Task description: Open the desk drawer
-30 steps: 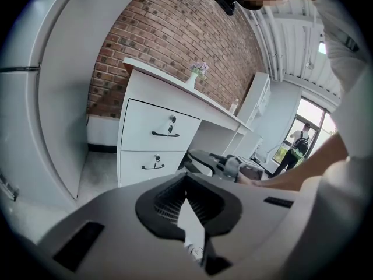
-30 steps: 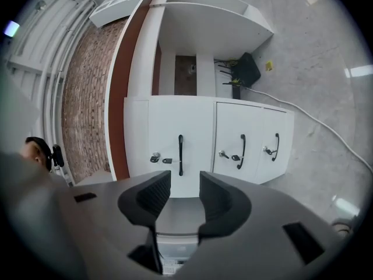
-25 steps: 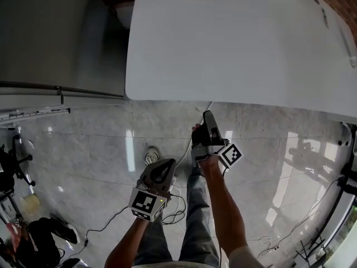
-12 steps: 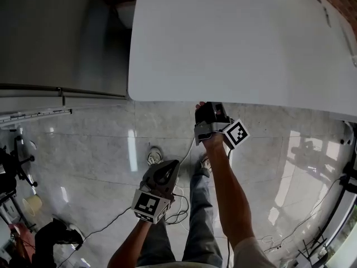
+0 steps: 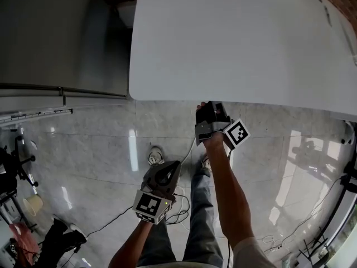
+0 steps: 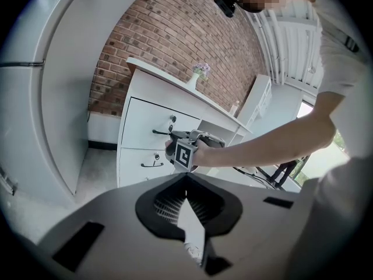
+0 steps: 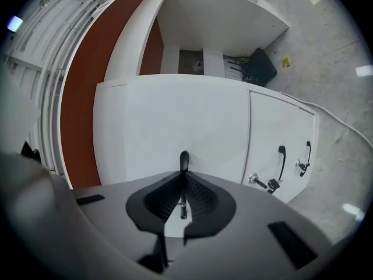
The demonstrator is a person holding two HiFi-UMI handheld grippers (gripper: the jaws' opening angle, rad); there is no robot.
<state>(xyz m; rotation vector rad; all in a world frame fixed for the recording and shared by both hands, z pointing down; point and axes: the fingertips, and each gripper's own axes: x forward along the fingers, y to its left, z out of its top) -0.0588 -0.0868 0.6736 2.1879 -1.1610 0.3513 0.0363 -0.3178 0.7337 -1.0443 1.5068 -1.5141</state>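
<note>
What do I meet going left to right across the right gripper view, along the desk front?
Red-brown wall, drawer handle between the closing jaws, key, second handle, third handle.

SETTING | I'm reading this as an office-type room | white desk (image 5: 234, 43) with drawers (image 6: 143, 121) is standing against a brick wall (image 6: 175, 34) | flower vase (image 6: 197, 76) is sitting on it | cables (image 5: 179, 214) are trailing over polished tile floor (image 5: 95, 144)
</note>
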